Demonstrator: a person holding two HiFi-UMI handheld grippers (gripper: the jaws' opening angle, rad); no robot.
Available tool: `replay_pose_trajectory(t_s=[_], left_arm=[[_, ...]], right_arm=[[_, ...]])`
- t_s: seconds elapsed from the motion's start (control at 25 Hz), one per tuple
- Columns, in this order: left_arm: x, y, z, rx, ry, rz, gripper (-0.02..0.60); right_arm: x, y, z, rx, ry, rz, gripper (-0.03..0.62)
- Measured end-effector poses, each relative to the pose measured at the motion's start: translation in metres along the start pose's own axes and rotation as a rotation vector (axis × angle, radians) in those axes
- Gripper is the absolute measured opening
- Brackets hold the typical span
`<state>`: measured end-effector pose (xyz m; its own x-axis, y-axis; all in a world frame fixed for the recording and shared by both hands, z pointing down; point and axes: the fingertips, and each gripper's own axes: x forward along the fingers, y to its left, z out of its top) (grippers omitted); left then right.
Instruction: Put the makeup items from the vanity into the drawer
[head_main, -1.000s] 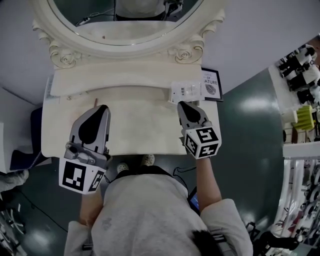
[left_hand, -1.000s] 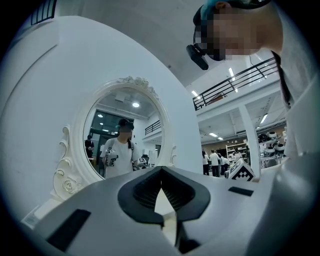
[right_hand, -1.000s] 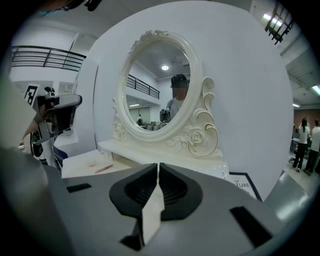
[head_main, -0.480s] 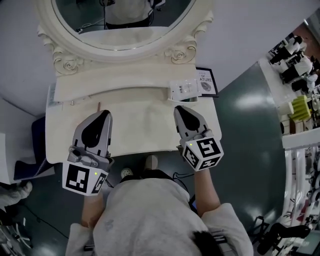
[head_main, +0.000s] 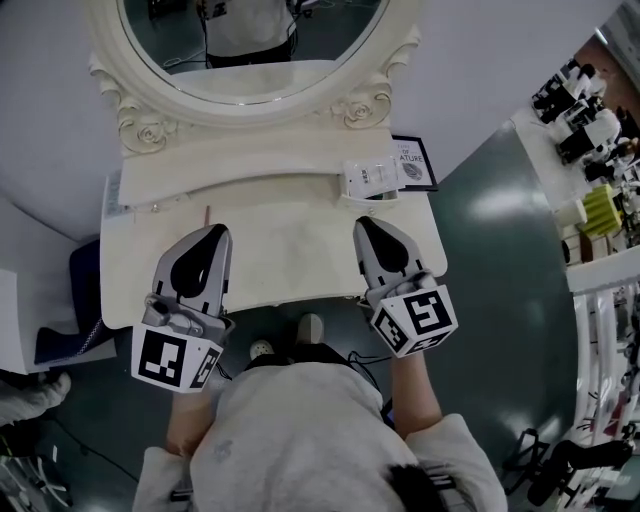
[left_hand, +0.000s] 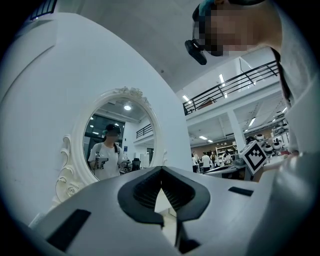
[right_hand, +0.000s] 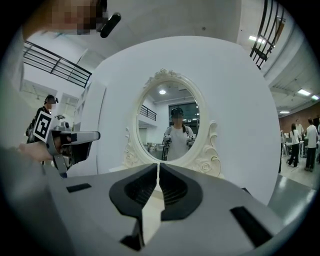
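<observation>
A cream vanity with an oval mirror stands below me. On its raised back ledge at the right lies a white makeup package. A thin stick lies on the top at the left. No open drawer shows. My left gripper hovers over the left half of the top, shut and empty; its tips meet in the left gripper view. Over the right half my right gripper is shut with nothing in it, its tips together in the right gripper view, a little short of the package.
A framed card leans at the vanity's back right corner. Small bits lie at the left under the ledge. Shelves of products stand at the far right across dark floor. A white wall rises behind the mirror.
Both grippers have drawn back from the ledge toward the vanity's front edge, the right one more and rising. Both stay shut and empty.
</observation>
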<state>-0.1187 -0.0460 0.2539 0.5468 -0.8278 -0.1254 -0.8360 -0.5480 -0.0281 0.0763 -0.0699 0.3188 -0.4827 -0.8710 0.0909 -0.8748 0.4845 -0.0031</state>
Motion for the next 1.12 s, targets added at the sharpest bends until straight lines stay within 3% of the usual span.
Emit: replay_pose_trajectory(t_s=[0.52,1.12], left_arm=[[-0.027,0.006,0.004,-0.008,-0.005,-0.004,0.015],[-0.045,0.011,0.009,-0.017,-0.024,-0.029,0.015]], right_arm=[[-0.019,0.039,0.024,-0.003,-0.097,0.01,0.028],[-0.028,0.071,0.032,-0.012,-0.128,-0.001,0.028]])
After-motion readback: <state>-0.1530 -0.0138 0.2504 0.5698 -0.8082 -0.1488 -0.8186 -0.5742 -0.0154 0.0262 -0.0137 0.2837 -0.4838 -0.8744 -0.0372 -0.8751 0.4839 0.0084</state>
